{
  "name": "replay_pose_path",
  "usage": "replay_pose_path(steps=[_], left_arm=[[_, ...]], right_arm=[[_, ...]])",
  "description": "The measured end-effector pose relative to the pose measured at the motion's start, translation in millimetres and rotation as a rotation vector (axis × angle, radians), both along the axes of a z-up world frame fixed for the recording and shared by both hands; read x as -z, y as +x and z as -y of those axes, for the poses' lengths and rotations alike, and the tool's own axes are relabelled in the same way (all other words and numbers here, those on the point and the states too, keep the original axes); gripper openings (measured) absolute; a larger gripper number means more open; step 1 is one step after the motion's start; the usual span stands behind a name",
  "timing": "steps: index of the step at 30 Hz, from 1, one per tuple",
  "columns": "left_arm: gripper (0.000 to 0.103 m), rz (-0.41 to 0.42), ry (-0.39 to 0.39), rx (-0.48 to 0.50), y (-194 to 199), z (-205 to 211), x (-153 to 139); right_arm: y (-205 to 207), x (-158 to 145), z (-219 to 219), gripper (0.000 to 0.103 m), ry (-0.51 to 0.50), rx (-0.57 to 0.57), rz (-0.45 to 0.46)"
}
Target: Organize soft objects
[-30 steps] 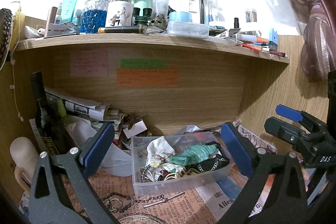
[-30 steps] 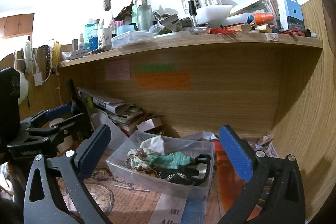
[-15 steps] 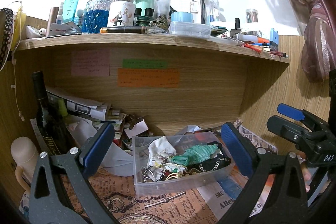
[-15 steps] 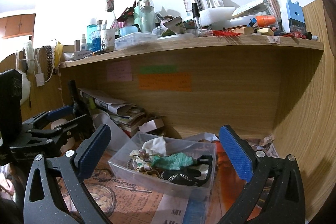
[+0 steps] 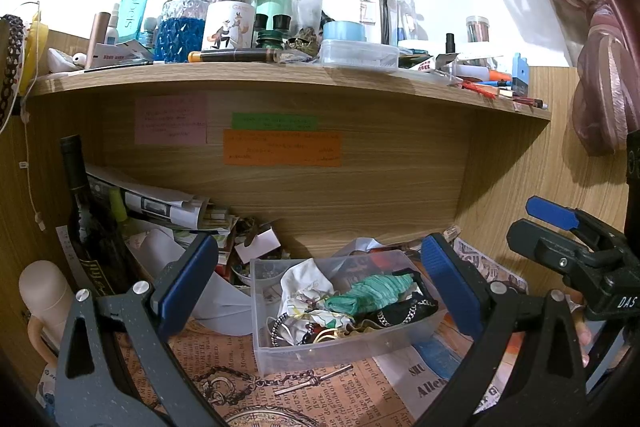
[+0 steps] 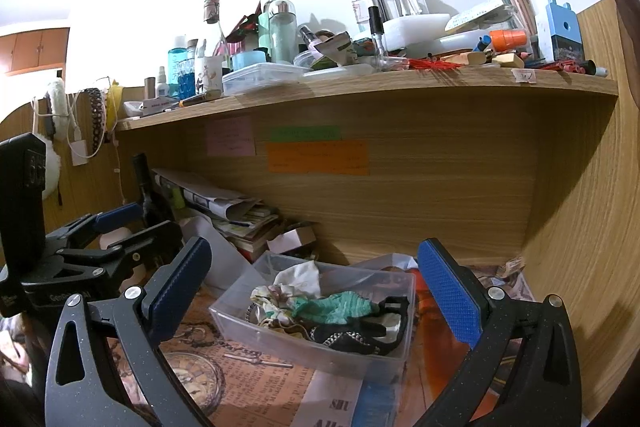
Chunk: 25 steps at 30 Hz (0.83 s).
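A clear plastic bin (image 5: 320, 347) (image 6: 280, 339) sits on newspaper under a wooden shelf. It holds soft things: a green cloth (image 5: 370, 291) (image 6: 334, 307), a white patterned cloth (image 5: 304, 287) (image 6: 298, 277) and a black chain-trimmed piece (image 5: 404, 311) (image 6: 352, 339). My left gripper (image 5: 320, 287) is open and empty, held back from the bin. My right gripper (image 6: 314, 291) is open and empty, also short of the bin. Each gripper shows in the other's view: the right one (image 5: 576, 259) and the left one (image 6: 100, 251).
The shelf (image 5: 280, 75) above is crowded with bottles and boxes. A dark wine bottle (image 5: 86, 223) and stacked papers (image 5: 160, 203) stand at the back left. A wooden side wall (image 6: 580, 227) closes the right. A chain and key (image 5: 304, 383) lie before the bin.
Both views have drifted slightly; the grippers stay open and empty and the bin has not moved.
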<state>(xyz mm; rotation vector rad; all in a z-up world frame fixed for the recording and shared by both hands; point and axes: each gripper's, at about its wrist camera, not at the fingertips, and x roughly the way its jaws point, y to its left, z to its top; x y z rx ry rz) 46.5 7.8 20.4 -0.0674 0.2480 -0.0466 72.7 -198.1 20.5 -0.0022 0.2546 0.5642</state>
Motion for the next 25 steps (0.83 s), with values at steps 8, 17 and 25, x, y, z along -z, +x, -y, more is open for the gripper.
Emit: replay_pose_path(steps=[8, 17, 25], left_arm=[[0.103, -0.005, 0.001, 0.01, 1.9, -0.9, 0.5], [0.103, -0.011, 0.006, 0.019, 4.4, -0.5, 1.9], [0.103, -0.016, 0.009, 0.035, 7.0, -0.8, 4.3]], right_arm=[[1.6, 0.3, 0.7, 0.103, 0.001, -0.004, -0.004], [3.3, 2.8, -0.4, 0.103, -0.002, 0.002, -0.011], [6.6, 6.1, -1.4, 0.103, -0.003, 0.0, -0.024]])
